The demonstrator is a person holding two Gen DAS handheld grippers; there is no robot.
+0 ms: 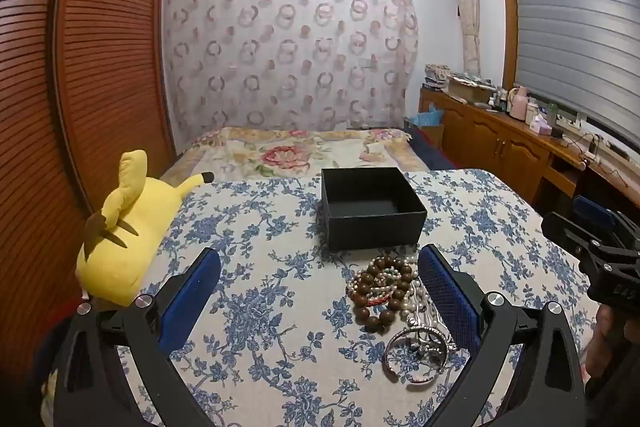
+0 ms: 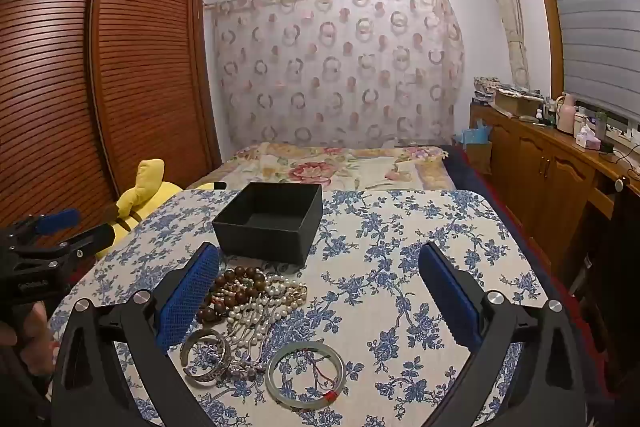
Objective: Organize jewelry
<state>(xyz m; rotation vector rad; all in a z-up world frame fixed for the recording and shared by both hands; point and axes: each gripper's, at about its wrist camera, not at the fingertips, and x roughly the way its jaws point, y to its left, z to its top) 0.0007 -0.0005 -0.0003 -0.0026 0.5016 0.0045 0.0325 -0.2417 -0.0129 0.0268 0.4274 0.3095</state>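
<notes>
Nothing organized yet, by the look of it. The black box [image 2: 270,223] sits lidless toward the far side of the table with the blue floral cloth [image 2: 420,267], and what shows of its inside is bare; the near inner wall is hidden, so a small piece there cannot be ruled out. All the jewelry lies loose on the cloth in a pile just in front of the box: a brown wooden bead bracelet [image 1: 384,287] tangled with white pearl strands [image 2: 264,303], a silver bangle [image 2: 206,359] at the near left of the pile, and a pale jade bangle [image 2: 306,375] with a red thread wrap lying a bit apart at the near right. The left gripper [image 1: 320,299] has its jaws fully apart and empty, hovering over the cloth with the pile by its right finger. The right gripper [image 2: 320,299] is likewise spread wide, holding nothing, with the pile by its left finger. Both tilt down toward the table. A yellow plush toy [image 1: 120,247] lies off the table's left edge, not involved. Judging from this, every piece remains to be moved; the task looks to be at its start.
</notes>
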